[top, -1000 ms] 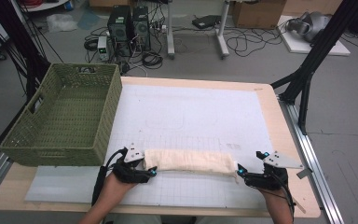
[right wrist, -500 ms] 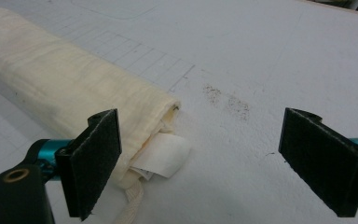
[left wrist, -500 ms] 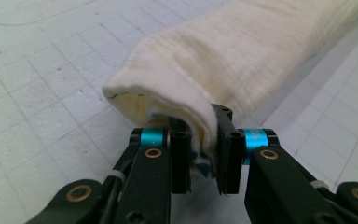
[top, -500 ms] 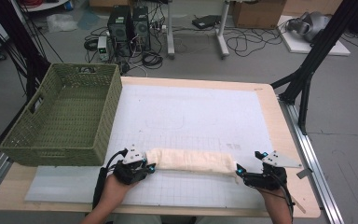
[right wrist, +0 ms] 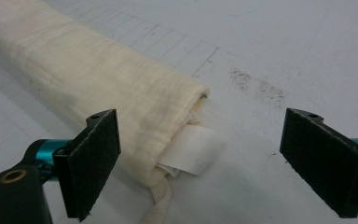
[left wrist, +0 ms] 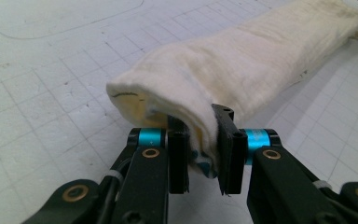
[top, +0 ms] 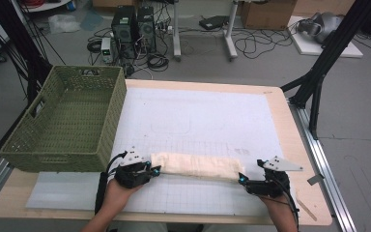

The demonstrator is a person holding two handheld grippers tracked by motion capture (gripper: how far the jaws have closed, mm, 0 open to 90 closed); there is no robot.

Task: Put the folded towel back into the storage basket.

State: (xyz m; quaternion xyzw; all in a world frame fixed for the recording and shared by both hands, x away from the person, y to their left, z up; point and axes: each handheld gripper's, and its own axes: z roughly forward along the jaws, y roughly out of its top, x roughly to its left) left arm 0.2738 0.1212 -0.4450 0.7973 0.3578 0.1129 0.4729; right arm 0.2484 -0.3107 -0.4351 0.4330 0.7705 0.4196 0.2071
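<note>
A: What's on the table?

B: A green basket at the left edge, and a rolled cream cloth near the front.

A: And the grippers?

B: The left gripper has just closed, pinching the cloth's end. The right gripper gapes wide at the other end.

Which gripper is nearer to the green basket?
Left. The left gripper sits just below the basket, its jaws just closed on the cloth end. The right gripper is at the cloth's far end, jaws open.
</note>
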